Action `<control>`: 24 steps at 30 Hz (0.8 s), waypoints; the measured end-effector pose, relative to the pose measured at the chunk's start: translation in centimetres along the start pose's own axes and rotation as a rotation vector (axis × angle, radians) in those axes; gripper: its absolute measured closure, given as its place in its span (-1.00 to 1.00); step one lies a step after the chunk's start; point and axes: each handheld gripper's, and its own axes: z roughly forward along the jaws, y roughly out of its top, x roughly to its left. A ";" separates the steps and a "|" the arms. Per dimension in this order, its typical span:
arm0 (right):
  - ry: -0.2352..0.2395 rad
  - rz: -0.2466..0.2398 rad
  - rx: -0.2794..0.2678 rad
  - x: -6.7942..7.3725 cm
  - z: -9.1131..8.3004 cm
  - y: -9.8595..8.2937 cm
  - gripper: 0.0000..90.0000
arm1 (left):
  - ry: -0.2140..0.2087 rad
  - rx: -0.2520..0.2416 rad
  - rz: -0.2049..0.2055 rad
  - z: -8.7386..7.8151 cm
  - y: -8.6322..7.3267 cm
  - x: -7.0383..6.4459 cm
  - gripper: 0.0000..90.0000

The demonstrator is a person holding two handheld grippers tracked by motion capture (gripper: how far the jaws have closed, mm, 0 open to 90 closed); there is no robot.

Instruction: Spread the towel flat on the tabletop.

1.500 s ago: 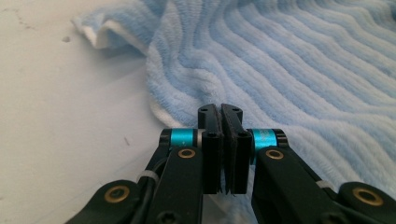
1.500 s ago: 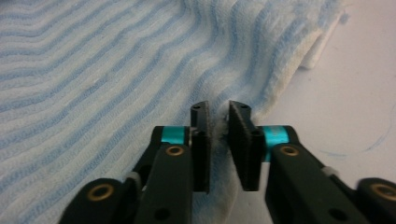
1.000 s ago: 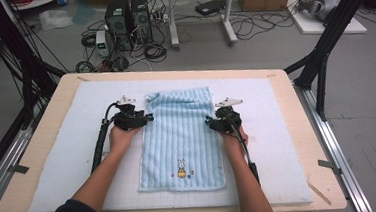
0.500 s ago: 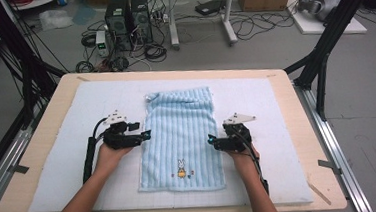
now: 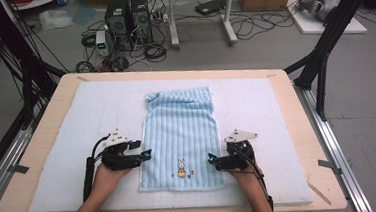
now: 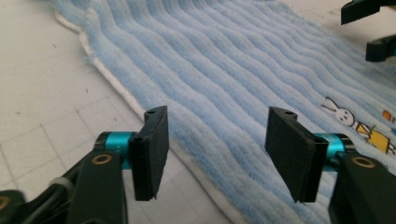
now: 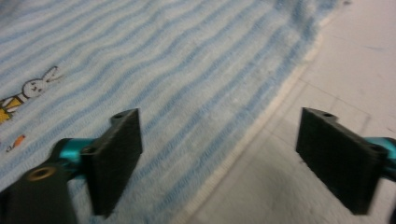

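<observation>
1. We held both grippers at the near end of the towel (image 5: 182, 139), which lay flat on the white mat (image 5: 276, 105) with its long axis running away from us and its rabbit picture (image 5: 181, 167) close to the near hem.
2. Our left gripper (image 5: 147, 154) sat at the towel's left edge, jaws spread with nothing between them; in the left gripper view its jaws straddled that edge, one over the mat and one over the cloth (image 6: 233, 84).
3. Our right gripper (image 5: 211, 158) sat at the towel's right edge, jaws likewise spread and empty, pointing inward across the cloth (image 7: 187, 70). Each hand was about equally near its own side, so we judged the near corners the likely grip.
4. The far end of the towel lay rumpled, well beyond both grippers.
5. Compared with a second ago, both grippers had come back along the towel's sides from its middle towards its near end.
</observation>
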 end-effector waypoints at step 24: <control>0.115 0.009 0.081 0.8 -1.4 -0.8 0.93 | -0.062 0.118 0.133 -0.5 -1.0 -2.2 0.92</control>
